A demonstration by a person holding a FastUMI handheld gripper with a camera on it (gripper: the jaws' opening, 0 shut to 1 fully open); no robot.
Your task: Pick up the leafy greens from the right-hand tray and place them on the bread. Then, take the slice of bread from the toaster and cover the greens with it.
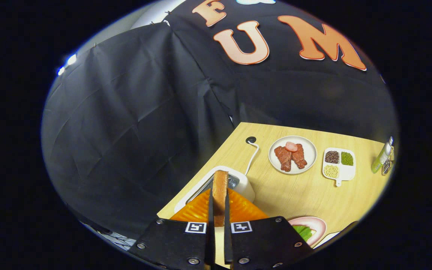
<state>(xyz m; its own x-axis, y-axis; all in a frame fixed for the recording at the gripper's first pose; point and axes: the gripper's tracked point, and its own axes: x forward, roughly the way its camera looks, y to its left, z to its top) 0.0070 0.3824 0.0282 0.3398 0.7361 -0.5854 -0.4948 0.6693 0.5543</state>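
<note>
A slice of toasted bread [220,182] stands edge-on between my fingers, and my gripper [219,204] is shut on it. The slice is held just above the slot of the white toaster [243,184], which sits at the table's near-left corner, right ahead of the fingers. To the right of my fingers, close by, leafy greens [303,231] lie on a pink plate [320,224]; what lies under them is hidden by the gripper body.
Beyond the toaster a white plate [276,162] holds pieces of meat. A small white divided tray [345,173] with beans stands right of it, then a green bottle [381,156]. The toaster's white cable [254,152] runs to a table hole.
</note>
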